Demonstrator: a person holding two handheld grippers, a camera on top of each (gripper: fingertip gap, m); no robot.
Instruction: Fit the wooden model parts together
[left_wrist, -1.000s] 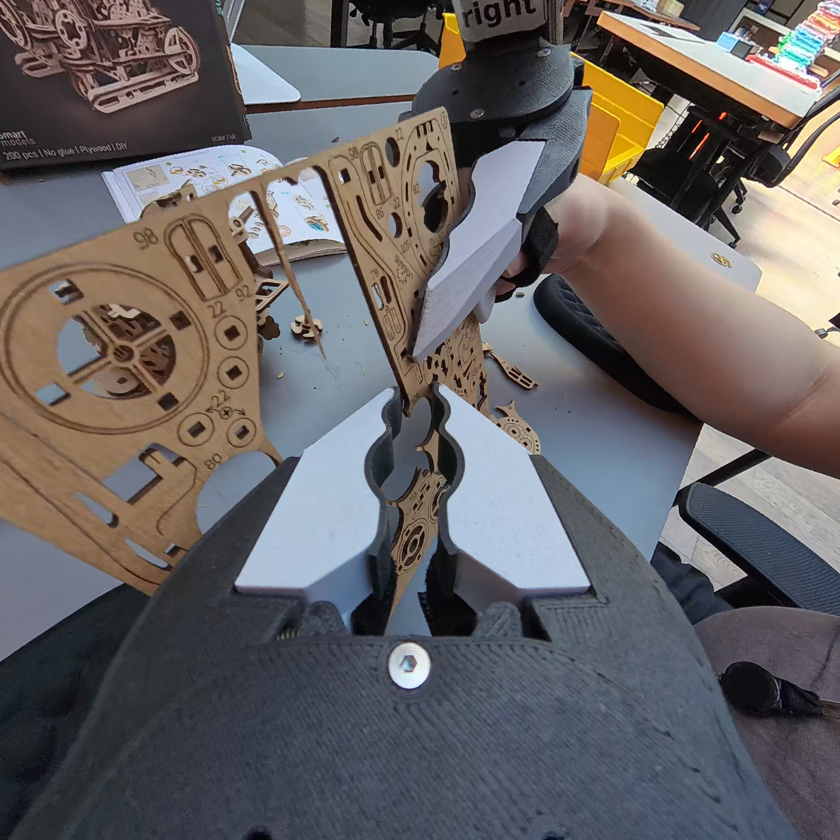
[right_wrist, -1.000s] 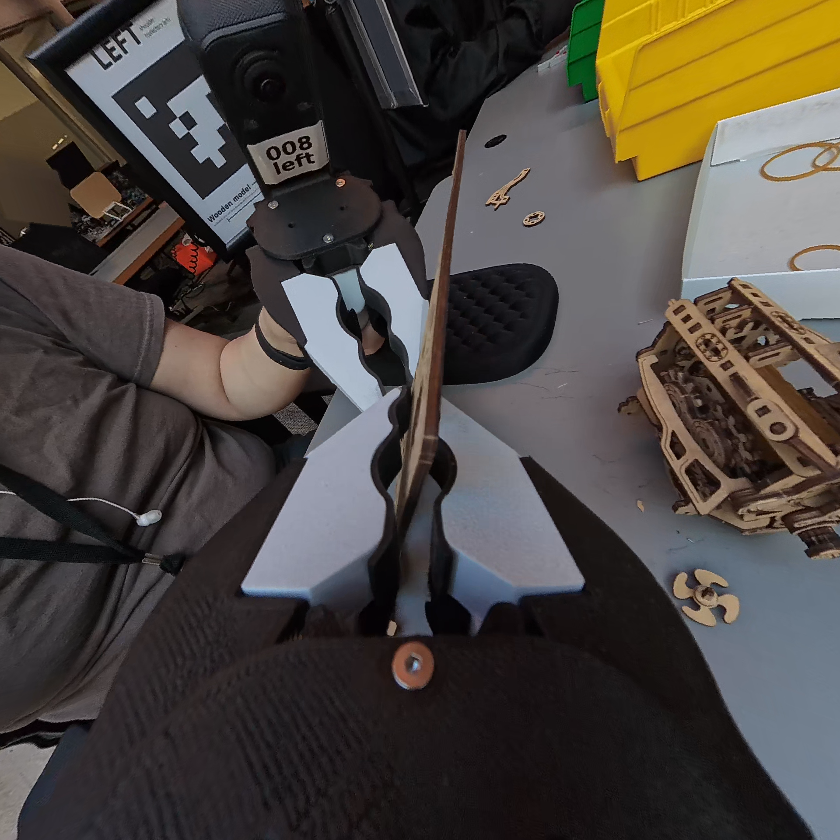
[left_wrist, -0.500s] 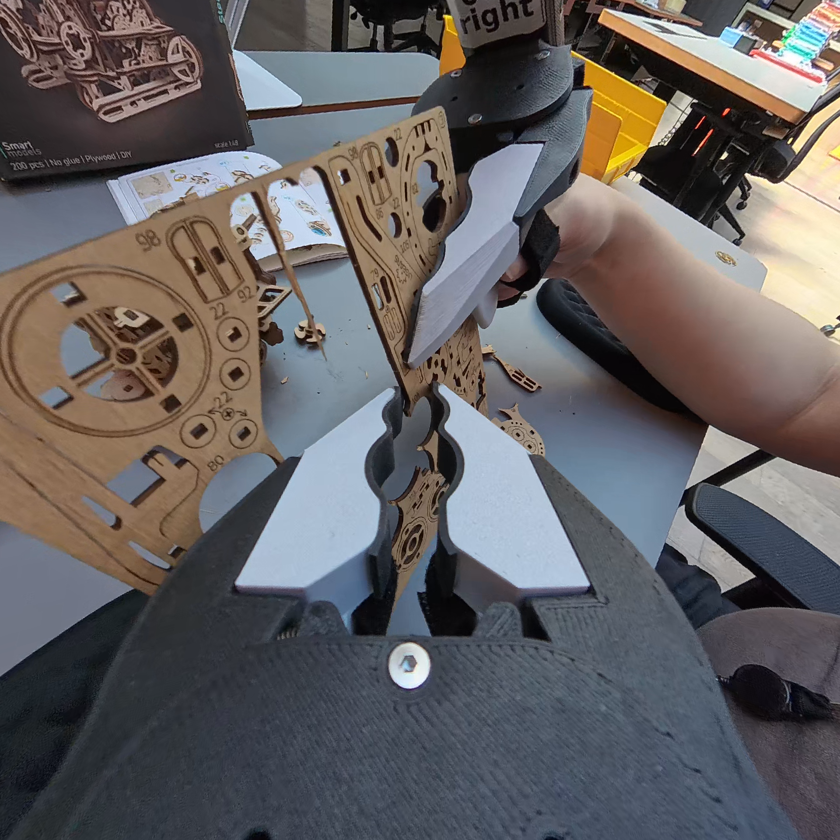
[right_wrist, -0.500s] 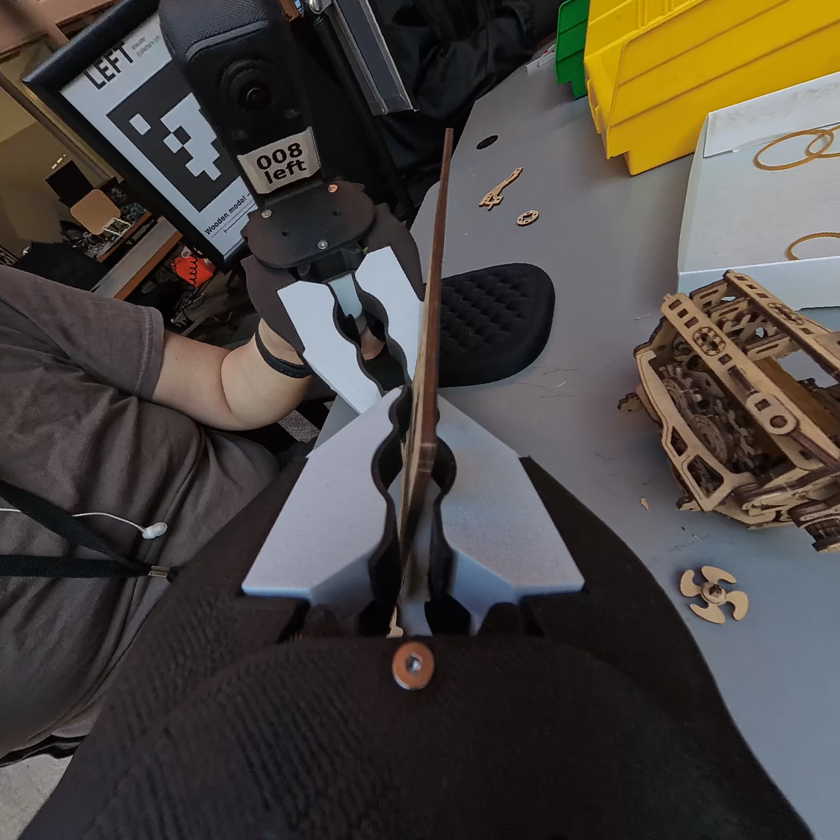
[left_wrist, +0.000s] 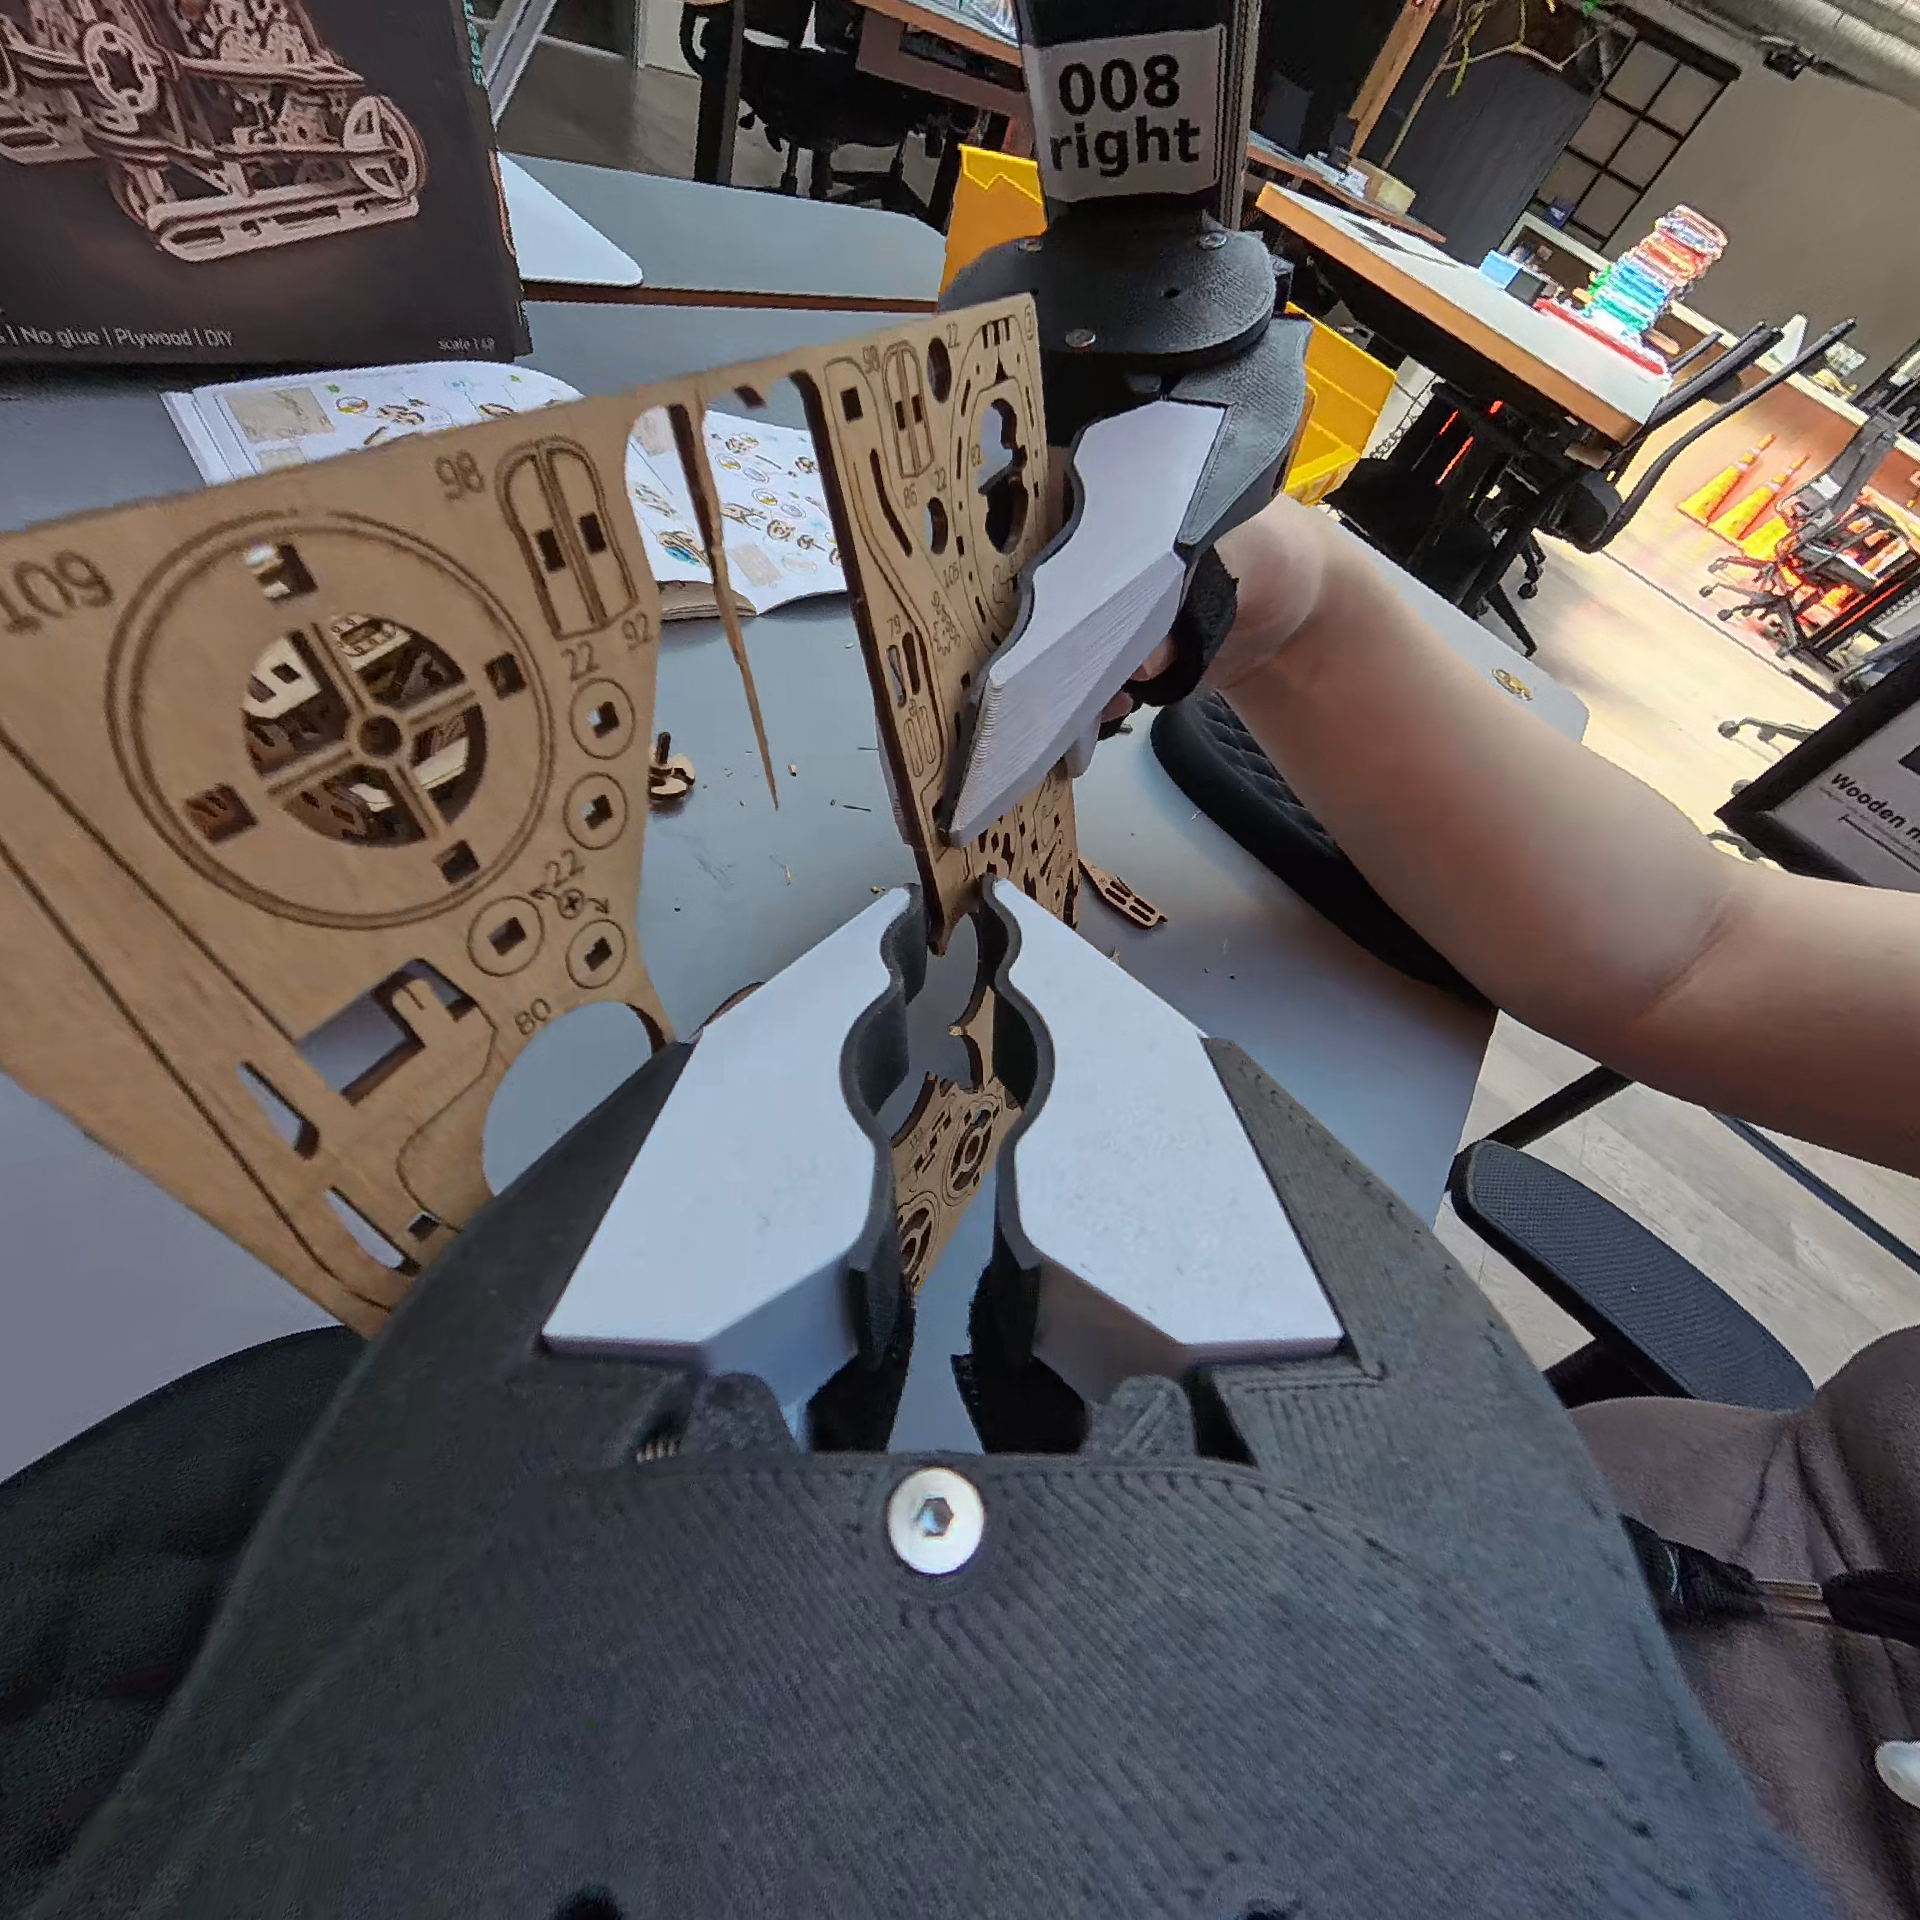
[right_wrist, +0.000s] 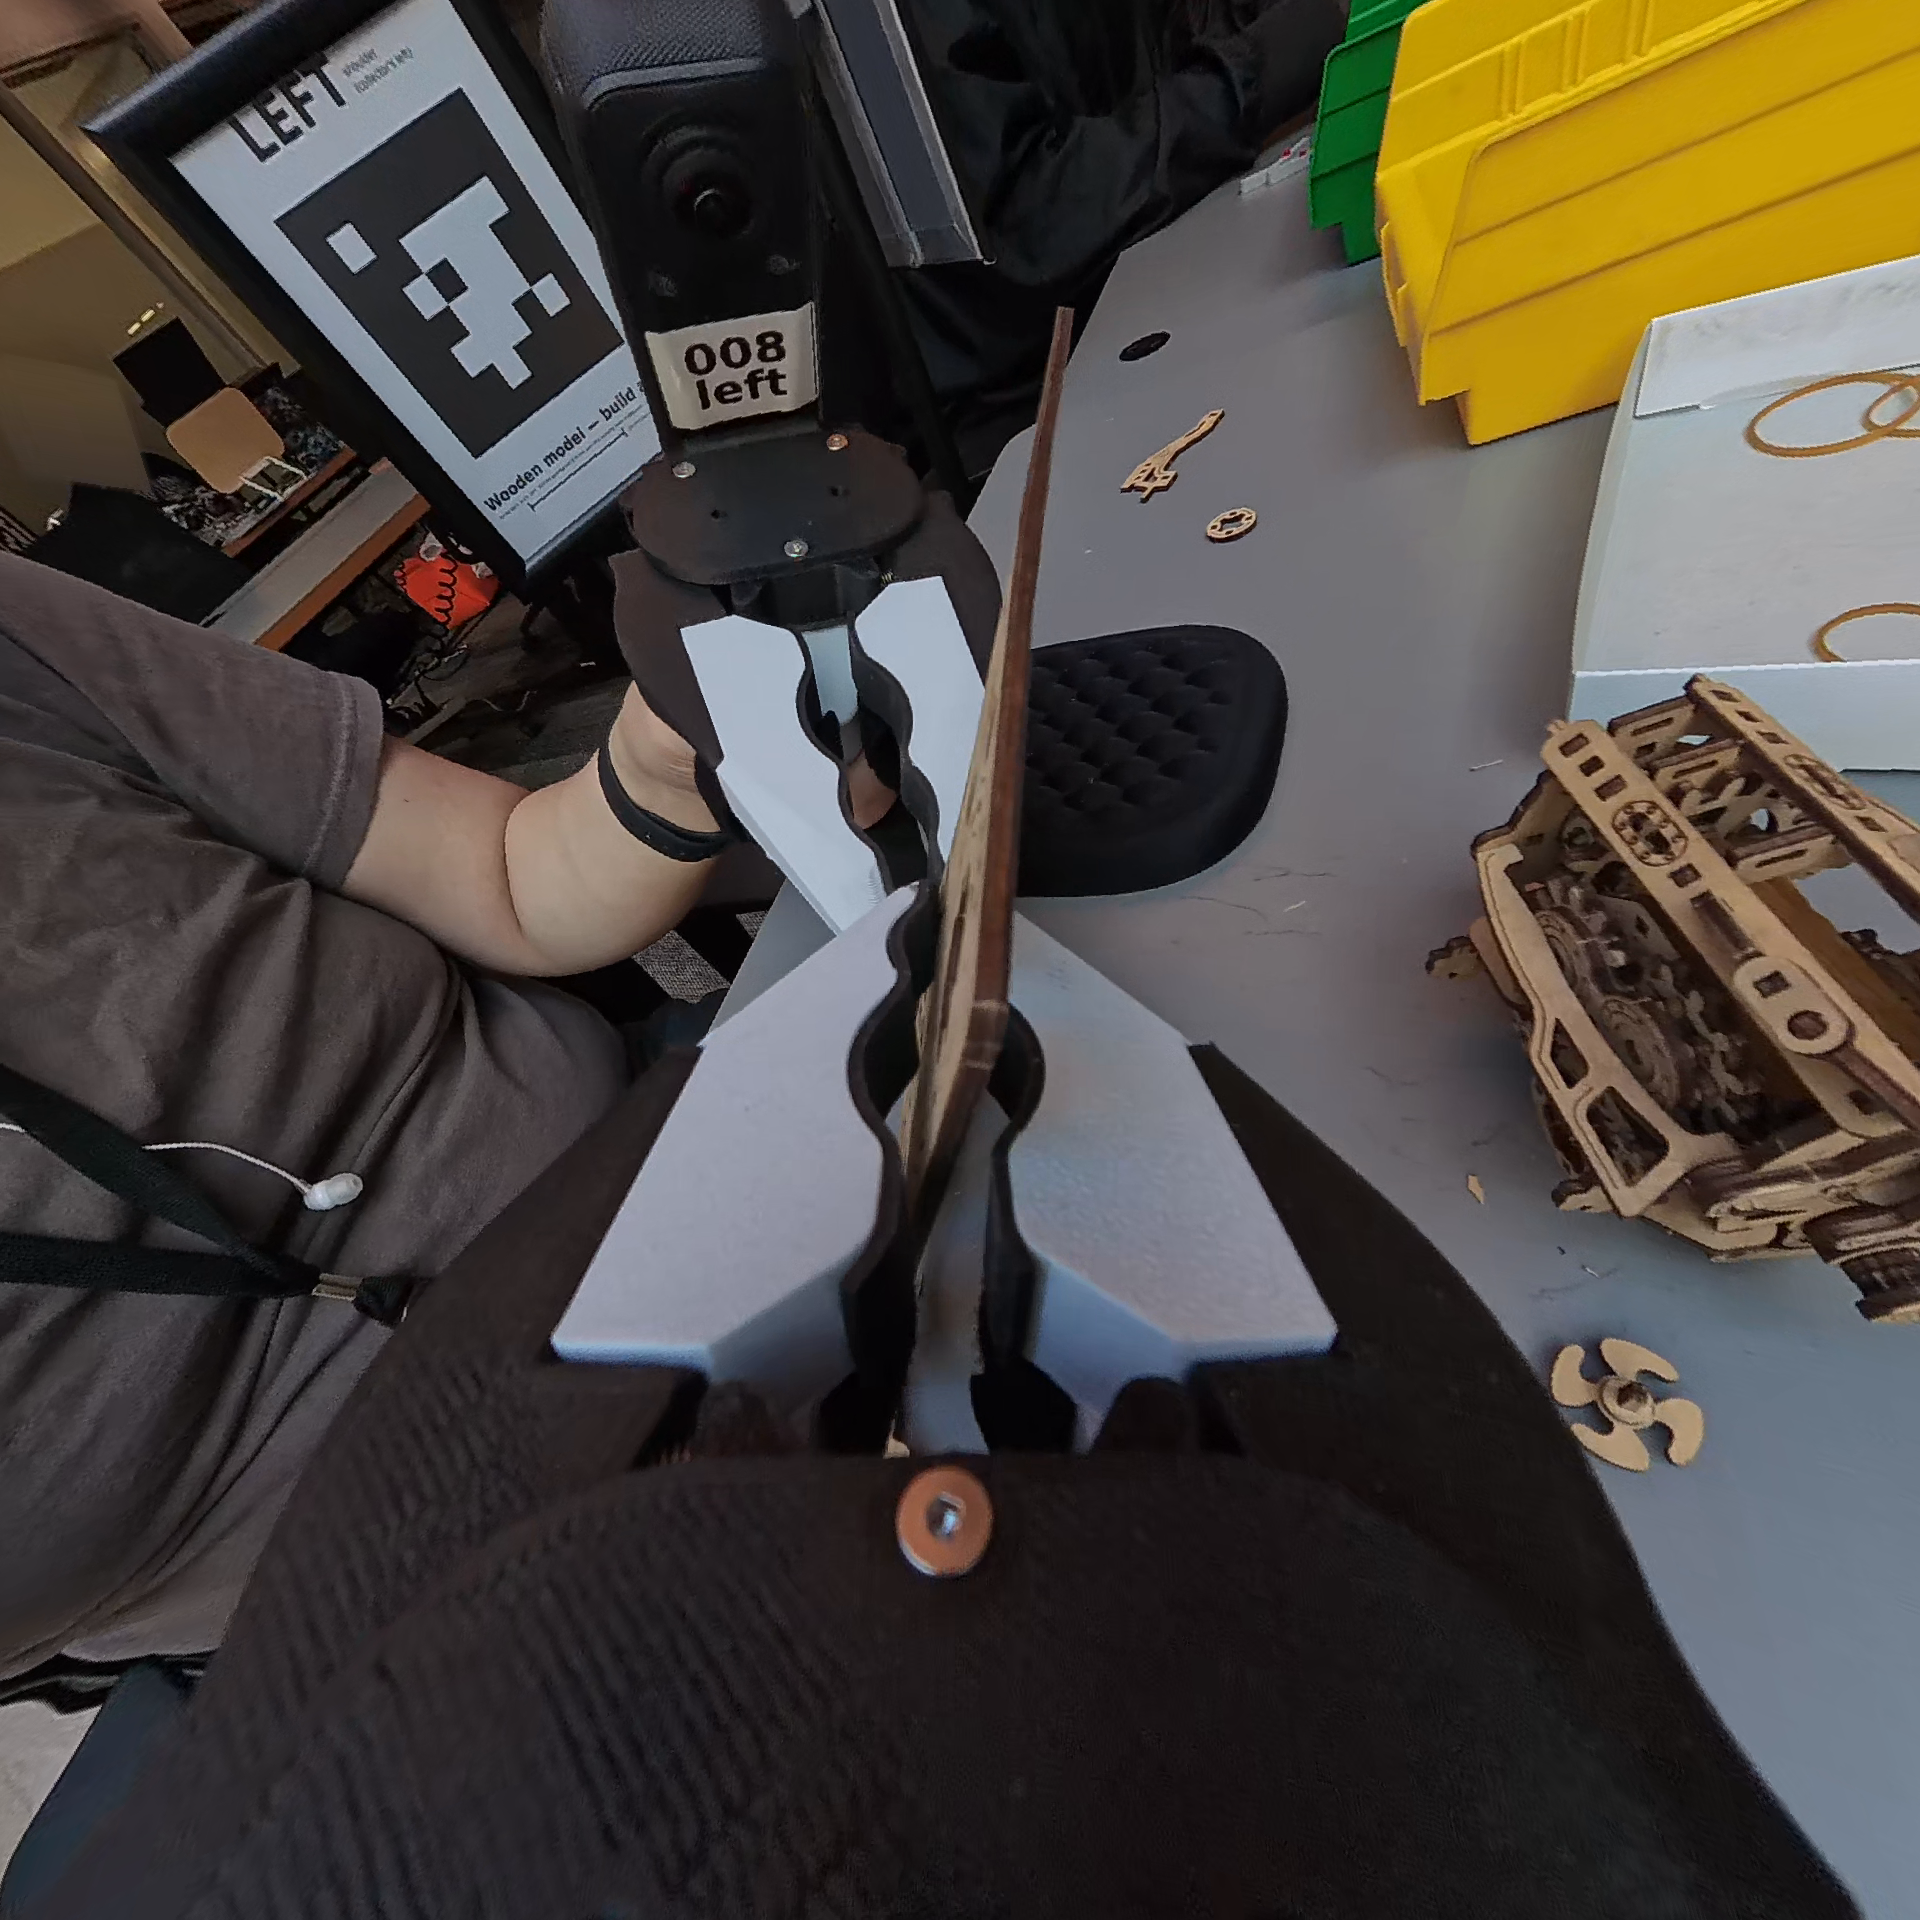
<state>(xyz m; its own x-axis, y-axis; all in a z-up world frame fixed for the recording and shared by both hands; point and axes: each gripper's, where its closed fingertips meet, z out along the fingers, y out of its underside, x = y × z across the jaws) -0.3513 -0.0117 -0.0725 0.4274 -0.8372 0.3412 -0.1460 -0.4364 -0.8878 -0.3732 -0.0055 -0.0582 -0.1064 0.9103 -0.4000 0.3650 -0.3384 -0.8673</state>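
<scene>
A laser-cut plywood sheet (left_wrist: 343, 831) of model parts is held upright over the grey table (right_wrist: 1351, 831). In the right wrist view the sheet (right_wrist: 1023, 623) shows edge-on. My right gripper (right_wrist: 956, 914) is shut on its near edge; in the left wrist view my right gripper (left_wrist: 951, 831) presses one grey finger (left_wrist: 1081, 623) flat on the sheet's narrow strip. My left gripper (left_wrist: 956, 904) has its fingertips closed around the lower edge of that strip, just below the right gripper. In the right wrist view my left gripper (right_wrist: 868, 862) stands behind the sheet, its tips hidden.
A part-built wooden model (right_wrist: 1704, 987) and a loose propeller piece (right_wrist: 1626, 1403) lie to the right. A white box lid (right_wrist: 1745, 540), yellow bins (right_wrist: 1662, 187), a black pad (right_wrist: 1143, 758) and small loose parts (right_wrist: 1174, 457) lie beyond. The kit box (left_wrist: 239, 177) and booklet (left_wrist: 727, 488) are at the back. The grippers are tip to tip, or close to it. The loose propeller piece (right_wrist: 1626, 1403) is about 15 centimeters from both grippers' fingertips.
Both grippers and the sheet have shifted slightly together, and the sheet has tilted a little. Both holds on the sheet are unchanged.
</scene>
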